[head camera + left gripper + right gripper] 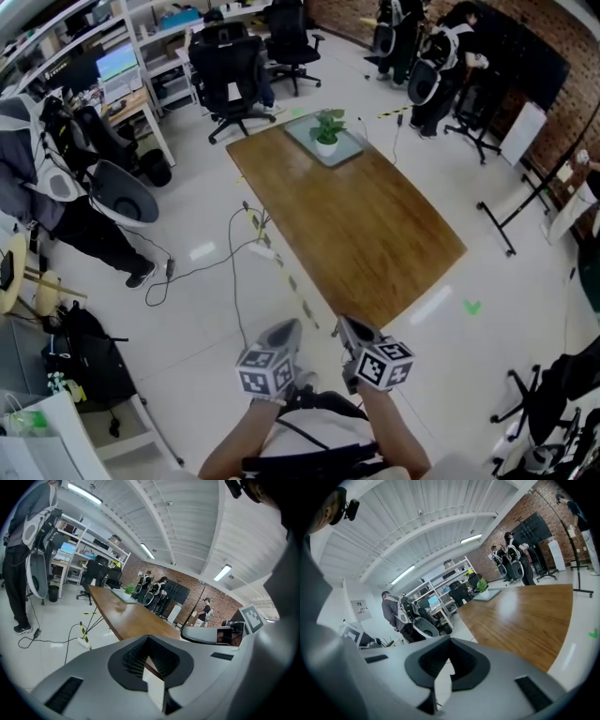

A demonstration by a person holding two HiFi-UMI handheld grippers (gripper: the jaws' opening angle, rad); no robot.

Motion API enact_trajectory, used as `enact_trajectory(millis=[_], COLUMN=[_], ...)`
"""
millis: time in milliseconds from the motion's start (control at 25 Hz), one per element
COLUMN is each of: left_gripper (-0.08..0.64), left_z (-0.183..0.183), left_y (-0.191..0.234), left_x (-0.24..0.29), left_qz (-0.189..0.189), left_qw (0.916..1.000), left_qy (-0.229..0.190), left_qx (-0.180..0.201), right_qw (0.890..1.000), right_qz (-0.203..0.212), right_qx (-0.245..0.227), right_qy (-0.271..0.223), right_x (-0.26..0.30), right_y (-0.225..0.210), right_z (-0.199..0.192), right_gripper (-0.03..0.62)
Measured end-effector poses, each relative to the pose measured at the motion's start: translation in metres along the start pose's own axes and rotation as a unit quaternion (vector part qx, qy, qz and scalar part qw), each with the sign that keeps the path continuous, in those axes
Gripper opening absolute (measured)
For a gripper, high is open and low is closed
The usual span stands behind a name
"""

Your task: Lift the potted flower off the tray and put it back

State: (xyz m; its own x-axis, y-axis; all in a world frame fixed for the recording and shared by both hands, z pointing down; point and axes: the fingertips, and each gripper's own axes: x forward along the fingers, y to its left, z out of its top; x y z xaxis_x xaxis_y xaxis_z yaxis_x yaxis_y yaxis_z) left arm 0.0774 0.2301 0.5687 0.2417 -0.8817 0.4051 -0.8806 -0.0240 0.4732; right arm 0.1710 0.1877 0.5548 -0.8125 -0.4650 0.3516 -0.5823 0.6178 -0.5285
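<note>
The potted flower [327, 131], green leaves in a small white pot, stands on a grey tray [348, 154] at the far end of a long wooden table [366, 234]. Both grippers hover off the table's near end, far from the flower. My left gripper [284, 330] is shut with nothing in it, and my right gripper [345, 328] is shut and empty beside it. In the left gripper view the flower [130, 589] is small and distant beyond the closed jaws [150, 660]. The right gripper view shows the flower [482, 585] and tray [490, 595] far off past its gripper [449, 667].
Black office chairs [230, 80] stand behind the table's far end. A person [56, 197] stands at the left beside desks and shelves. Cables [234, 262] and striped tape run over the floor left of the table. Black stands [511, 216] and people [441, 56] are at the right.
</note>
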Motion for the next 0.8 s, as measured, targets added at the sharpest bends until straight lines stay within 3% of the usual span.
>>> enact_trajectory(millis=[200, 360, 480, 800], left_gripper=[-0.005, -0.005, -0.005, -0.005], left_z=[0.009, 0.024, 0.046, 0.103], left_y=[0.015, 0.027, 0.038, 0.067], left_x=[0.01, 0.029, 0.048, 0.094], left_qz=[0.003, -0.007, -0.014, -0.031], left_qw=[0.9999, 0.9998, 0.9997, 0.9992], left_qy=[0.006, 0.016, 0.018, 0.016], left_qx=[-0.007, 0.0, 0.009, 0.021], right_qw=[1.0, 0.999, 0.998, 0.998], right_qz=[-0.005, -0.041, -0.061, -0.06], right_qx=[0.023, 0.023, 0.018, 0.015], right_qy=[0.009, 0.022, 0.026, 0.005], right_x=[0.017, 0.038, 0.057, 0.111], right_y=[-0.002, -0.019, -0.032, -0.037], right_z=[-0.002, 0.004, 0.019, 0.065], right_gripper=[0.006, 0.006, 0.006, 0.006])
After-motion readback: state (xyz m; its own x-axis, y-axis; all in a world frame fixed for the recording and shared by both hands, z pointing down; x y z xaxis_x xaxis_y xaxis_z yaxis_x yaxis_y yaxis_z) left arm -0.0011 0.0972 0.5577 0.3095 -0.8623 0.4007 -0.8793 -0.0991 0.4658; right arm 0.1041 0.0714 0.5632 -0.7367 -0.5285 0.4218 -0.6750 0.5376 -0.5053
